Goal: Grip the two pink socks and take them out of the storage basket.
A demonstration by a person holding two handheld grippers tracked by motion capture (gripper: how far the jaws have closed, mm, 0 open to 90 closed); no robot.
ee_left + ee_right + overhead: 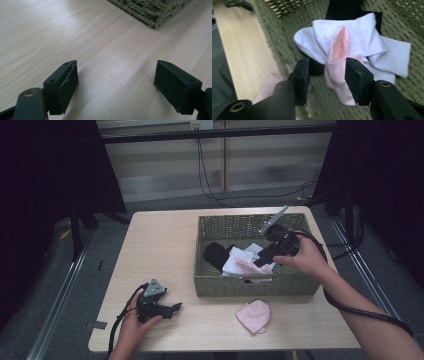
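Both tongs open, right tongs (327,77) partly hiding pink sock (340,50); left tongs (115,85) empty.

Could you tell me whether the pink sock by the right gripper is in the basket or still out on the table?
In the basket: the pink sock lies on white socks inside the woven basket.

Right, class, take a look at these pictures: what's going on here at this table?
A person is sorting socks into a woven basket with a gripper in each hand. The right gripper hangs over the basket, jaws open, with a pink sock lying loose between them on white socks and a black one. Another pink sock waits on the table. The left gripper rests open on the table, holding nothing.
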